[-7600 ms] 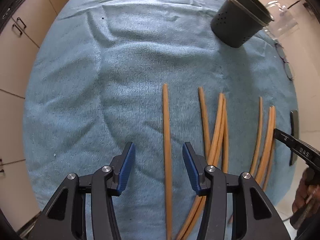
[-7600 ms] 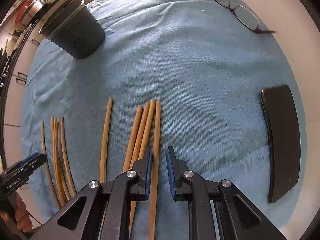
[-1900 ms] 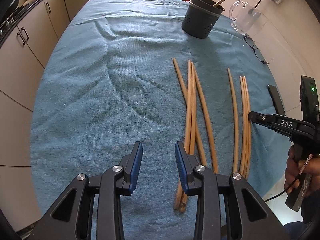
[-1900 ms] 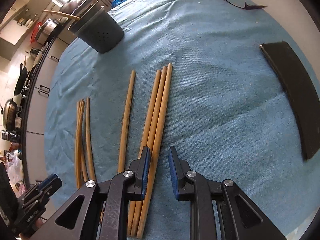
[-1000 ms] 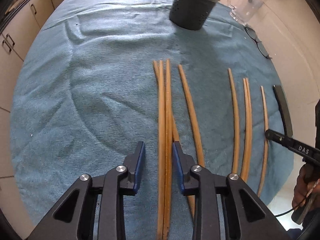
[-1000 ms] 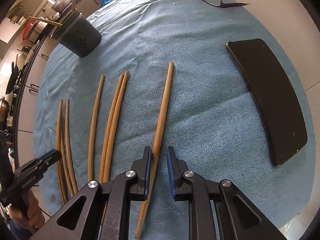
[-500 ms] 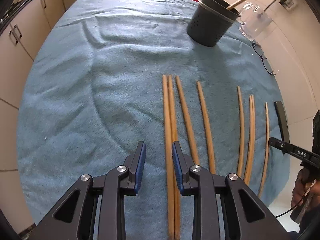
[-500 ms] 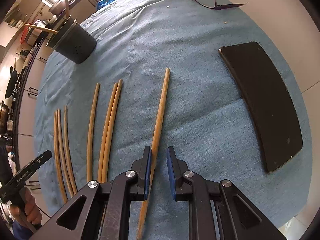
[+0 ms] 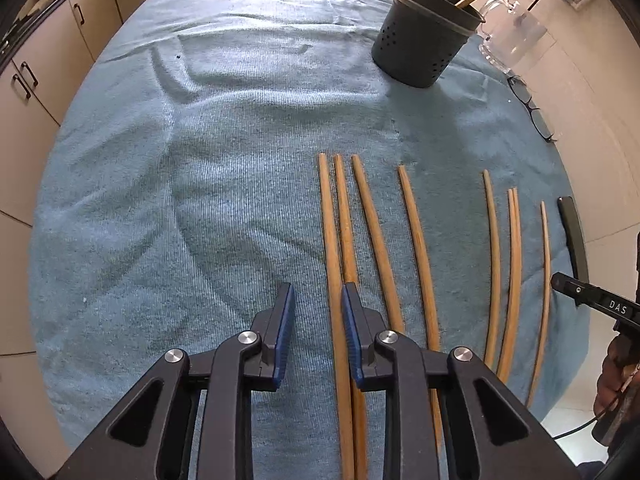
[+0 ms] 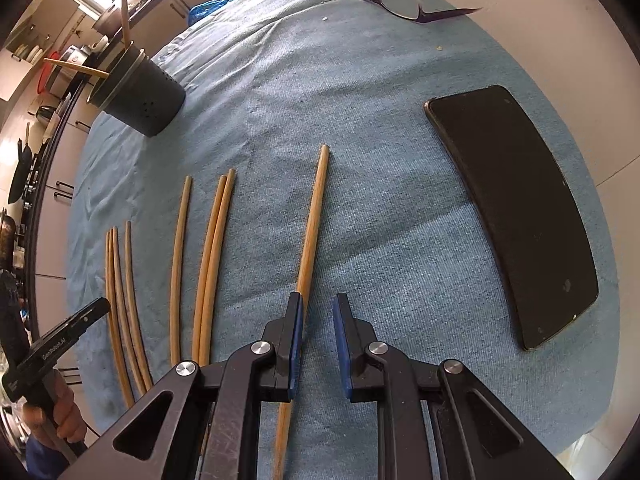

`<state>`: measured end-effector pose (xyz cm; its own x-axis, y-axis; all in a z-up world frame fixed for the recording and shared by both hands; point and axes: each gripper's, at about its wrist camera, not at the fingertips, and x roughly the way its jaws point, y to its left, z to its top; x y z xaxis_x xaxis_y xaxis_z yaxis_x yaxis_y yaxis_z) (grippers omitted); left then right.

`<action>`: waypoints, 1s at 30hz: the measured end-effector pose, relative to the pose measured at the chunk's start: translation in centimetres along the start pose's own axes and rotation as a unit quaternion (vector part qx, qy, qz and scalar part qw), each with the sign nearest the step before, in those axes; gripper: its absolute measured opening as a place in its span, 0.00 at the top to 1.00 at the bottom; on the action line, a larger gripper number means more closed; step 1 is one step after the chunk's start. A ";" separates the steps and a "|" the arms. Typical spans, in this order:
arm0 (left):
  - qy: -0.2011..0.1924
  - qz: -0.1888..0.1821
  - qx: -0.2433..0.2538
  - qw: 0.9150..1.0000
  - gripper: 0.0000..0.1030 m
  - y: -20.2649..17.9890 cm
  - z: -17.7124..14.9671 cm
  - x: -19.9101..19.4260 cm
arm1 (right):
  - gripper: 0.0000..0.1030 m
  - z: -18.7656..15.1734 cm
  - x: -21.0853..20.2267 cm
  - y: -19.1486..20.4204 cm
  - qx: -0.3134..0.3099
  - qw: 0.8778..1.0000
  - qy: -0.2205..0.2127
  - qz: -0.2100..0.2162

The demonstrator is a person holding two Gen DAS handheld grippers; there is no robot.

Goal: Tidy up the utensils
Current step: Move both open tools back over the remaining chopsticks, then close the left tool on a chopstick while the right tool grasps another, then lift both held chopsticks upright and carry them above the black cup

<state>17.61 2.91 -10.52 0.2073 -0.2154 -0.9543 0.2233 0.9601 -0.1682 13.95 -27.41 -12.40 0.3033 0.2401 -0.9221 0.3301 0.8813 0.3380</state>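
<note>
L-wrist view: left gripper (image 9: 318,300) points steeply down over the blue towel (image 9: 180,200) covering the desk (image 10: 580,60). Jaws are narrow & closing. The leftmost chopstick (image 9: 329,240) runs through the gap, flat on the towel, pads not pressing it. Just right of it lie 3 more chopsticks (image 9: 370,220), roughly parallel. Then a gap, then a right-hand set (image 9: 496,240) nearer the towel's edge. Dark holder (image 9: 424,48) stands upright at the far side w/ 2 sticks in it; glass jug (image 9: 512,36) & glasses (image 9: 532,116) are to its right. R-wrist view: right gripper (image 10: 317,304) jaws are narrow, gripping nothing. A single chopstick (image 10: 313,220) passes under the left jaw. Black phone (image 10: 516,216) lies well apart to the right.
</note>
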 end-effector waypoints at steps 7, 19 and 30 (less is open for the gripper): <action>0.006 0.045 0.034 0.998 0.78 -1.8 1.0 0.6 | 0.84 0.4 0.4 0.1 -0.002 1.000 0.002 -0.005; 0.002 0.084 0.040 0.996 0.94 -2.6 1.5 0.9 | 0.92 2.2 1.9 3.0 -0.048 0.998 0.003 -0.045; -0.061 0.016 0.005 0.998 0.94 -0.8 0.5 -4.2 | 0.93 1.7 -1.8 2.8 -0.037 0.998 -0.049 0.022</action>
<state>17.00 2.98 -6.24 0.3282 -0.2053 -0.9220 0.2237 0.9652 -0.1353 15.89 -26.03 -9.48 0.4039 0.2406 -0.8826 0.2495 0.8992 0.3594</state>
